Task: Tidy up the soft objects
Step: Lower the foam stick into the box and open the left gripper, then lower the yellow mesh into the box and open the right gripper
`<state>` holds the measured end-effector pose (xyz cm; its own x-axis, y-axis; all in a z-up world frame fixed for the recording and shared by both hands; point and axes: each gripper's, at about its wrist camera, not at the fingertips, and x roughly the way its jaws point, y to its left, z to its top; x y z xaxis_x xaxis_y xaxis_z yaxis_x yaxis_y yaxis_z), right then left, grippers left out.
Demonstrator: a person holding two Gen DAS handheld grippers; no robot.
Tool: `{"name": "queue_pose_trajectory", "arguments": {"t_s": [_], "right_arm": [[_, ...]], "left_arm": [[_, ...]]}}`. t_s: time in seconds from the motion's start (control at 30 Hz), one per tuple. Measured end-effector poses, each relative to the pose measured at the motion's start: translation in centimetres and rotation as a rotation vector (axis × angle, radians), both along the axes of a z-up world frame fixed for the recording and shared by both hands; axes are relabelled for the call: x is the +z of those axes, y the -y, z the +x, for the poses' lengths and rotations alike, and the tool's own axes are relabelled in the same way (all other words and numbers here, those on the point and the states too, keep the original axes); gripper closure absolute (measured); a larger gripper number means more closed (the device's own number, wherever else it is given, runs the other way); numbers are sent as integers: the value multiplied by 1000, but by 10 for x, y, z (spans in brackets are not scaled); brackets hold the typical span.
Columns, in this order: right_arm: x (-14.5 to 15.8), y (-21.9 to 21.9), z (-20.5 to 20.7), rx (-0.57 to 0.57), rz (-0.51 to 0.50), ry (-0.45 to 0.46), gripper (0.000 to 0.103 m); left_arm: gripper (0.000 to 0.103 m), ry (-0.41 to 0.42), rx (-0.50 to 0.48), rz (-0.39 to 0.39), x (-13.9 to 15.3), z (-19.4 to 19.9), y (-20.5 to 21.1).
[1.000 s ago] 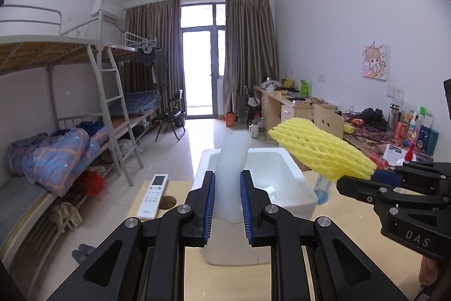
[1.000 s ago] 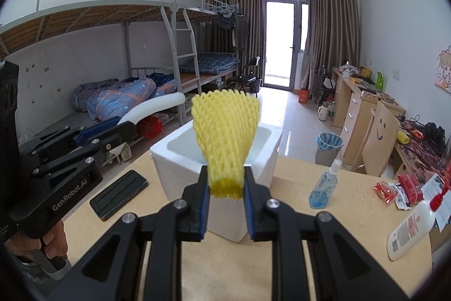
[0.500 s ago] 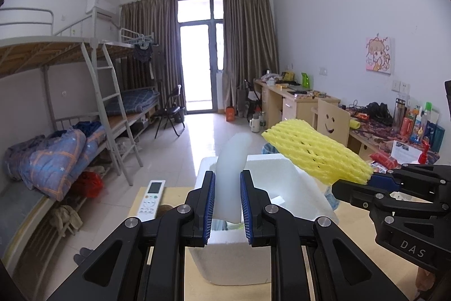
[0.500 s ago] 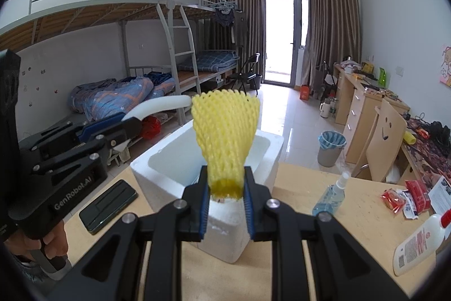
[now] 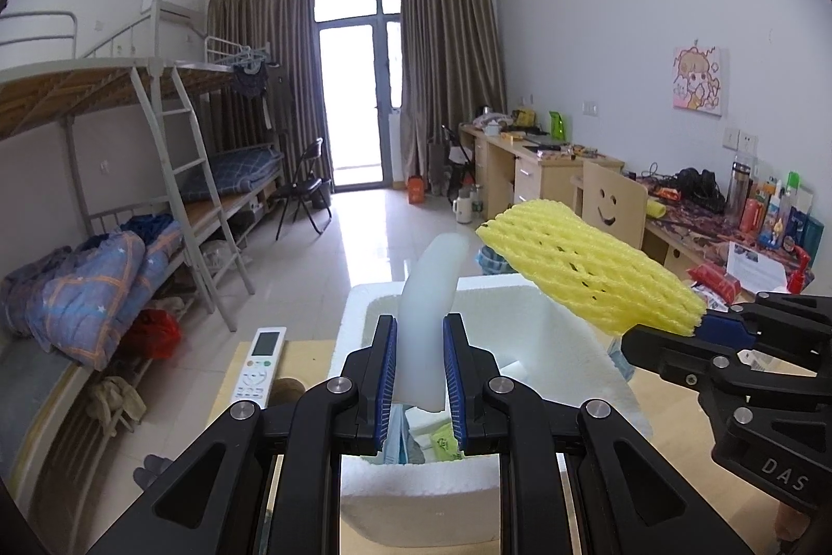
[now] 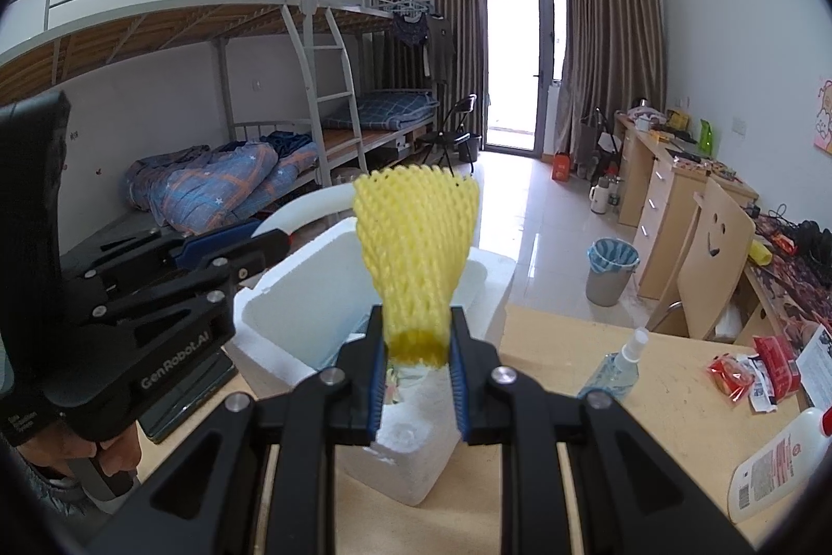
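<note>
Two foam pieces held over the white foam box (image 5: 546, 326)

The white foam strip (image 5: 434, 289) stands pinched in the left gripper (image 5: 420, 378) jaws, and the yellow foam net (image 6: 416, 248) in the right gripper (image 6: 416, 362) jaws, both above the box on the counter (image 6: 671, 414).

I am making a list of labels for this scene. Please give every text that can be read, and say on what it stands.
"DAS": side of the black right gripper.
"GenRobot.AI": side of the black left gripper.
Too small or blurred: white lotion bottle, red snack packets, white remote control.
</note>
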<state>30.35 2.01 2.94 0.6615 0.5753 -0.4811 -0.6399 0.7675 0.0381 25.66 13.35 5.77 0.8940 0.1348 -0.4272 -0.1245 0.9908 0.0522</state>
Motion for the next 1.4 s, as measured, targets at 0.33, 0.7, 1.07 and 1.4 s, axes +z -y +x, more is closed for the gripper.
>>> {"name": "queue_pose_trajectory", "arguments": {"t_s": [0.33, 0.7, 1.07, 1.4], "right_arm": [[0, 1, 3, -8, -1, -12, 78], [2, 1, 2, -28, 0, -8, 78], [0, -7, 5, -11, -5, -8, 78], [0, -31, 5, 56, -19, -8, 78]], "left_arm": [[81, -35, -18, -15, -8, 16, -3], [1, 30, -11, 16, 0, 6, -2], [1, 57, 30, 23, 7, -9, -16], [1, 64, 112, 27, 9, -25, -41]]}}
